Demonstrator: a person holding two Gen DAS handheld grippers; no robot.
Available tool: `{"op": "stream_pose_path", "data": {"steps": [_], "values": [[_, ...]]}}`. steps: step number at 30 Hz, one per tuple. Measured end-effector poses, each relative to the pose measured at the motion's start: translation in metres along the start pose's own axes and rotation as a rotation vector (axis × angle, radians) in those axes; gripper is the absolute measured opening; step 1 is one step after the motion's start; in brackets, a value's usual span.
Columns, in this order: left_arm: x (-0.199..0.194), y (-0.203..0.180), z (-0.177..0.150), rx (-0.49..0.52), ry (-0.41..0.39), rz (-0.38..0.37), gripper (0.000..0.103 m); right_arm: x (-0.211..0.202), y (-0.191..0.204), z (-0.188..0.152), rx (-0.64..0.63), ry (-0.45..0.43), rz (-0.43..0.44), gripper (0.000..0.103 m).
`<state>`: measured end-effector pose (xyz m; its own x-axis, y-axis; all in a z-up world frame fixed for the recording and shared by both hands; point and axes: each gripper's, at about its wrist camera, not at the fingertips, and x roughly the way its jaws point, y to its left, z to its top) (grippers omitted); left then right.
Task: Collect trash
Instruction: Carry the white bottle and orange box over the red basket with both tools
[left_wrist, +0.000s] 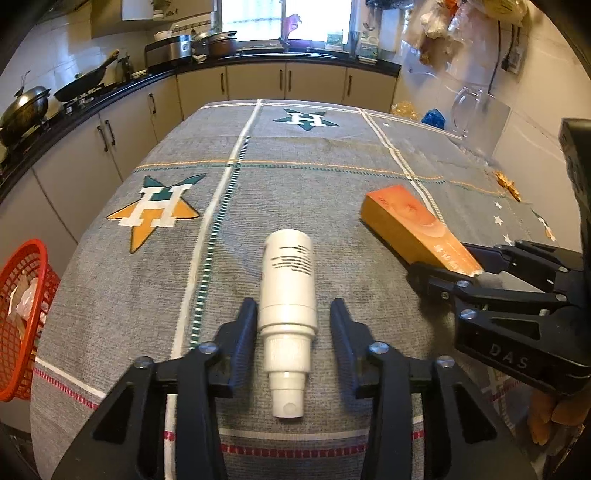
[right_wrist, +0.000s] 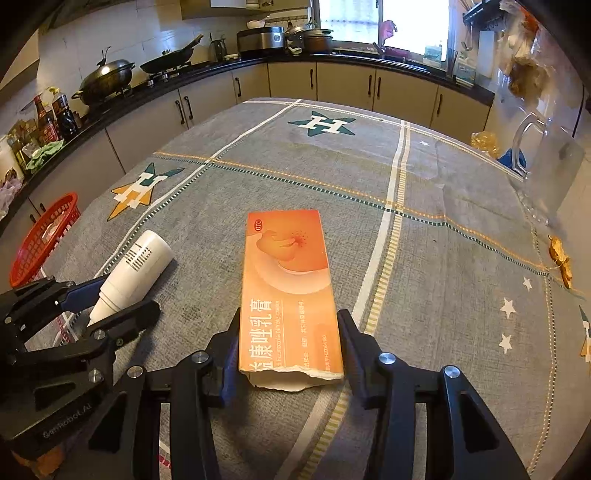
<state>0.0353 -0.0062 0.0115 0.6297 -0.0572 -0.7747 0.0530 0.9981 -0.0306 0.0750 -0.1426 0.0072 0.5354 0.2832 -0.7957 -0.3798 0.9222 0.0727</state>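
A white pump bottle lies on the grey tablecloth, nozzle toward me. My left gripper straddles its neck end, open, with a gap showing at the right finger. In the right wrist view the same bottle lies at the left with the left gripper around its nozzle end. An orange medicine box with a torn near end lies flat, and my right gripper is shut on its near end, both pads against its sides. The left wrist view shows the box and right gripper at the right.
A red mesh basket holding scraps stands off the table's left edge. A crumpled gold wrapper lies near the right edge. A clear glass jug stands at the far right. Kitchen counters with pans run behind.
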Motion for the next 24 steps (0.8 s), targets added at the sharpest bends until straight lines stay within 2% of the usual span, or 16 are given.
{"op": "stream_pose_path", "data": {"steps": [7,12,24], "values": [[-0.008,0.004,-0.001,-0.019,-0.044,-0.017,0.029,-0.017,-0.001,0.005,0.016,-0.084,-0.002,0.051],[-0.017,0.007,0.001,-0.033,-0.099,0.018,0.029,-0.021,-0.005,0.007,0.037,-0.101,0.003,0.051],[-0.016,0.012,0.002,-0.045,-0.100,0.026,0.029,-0.026,-0.002,0.007,0.037,-0.120,0.015,0.051]]}}
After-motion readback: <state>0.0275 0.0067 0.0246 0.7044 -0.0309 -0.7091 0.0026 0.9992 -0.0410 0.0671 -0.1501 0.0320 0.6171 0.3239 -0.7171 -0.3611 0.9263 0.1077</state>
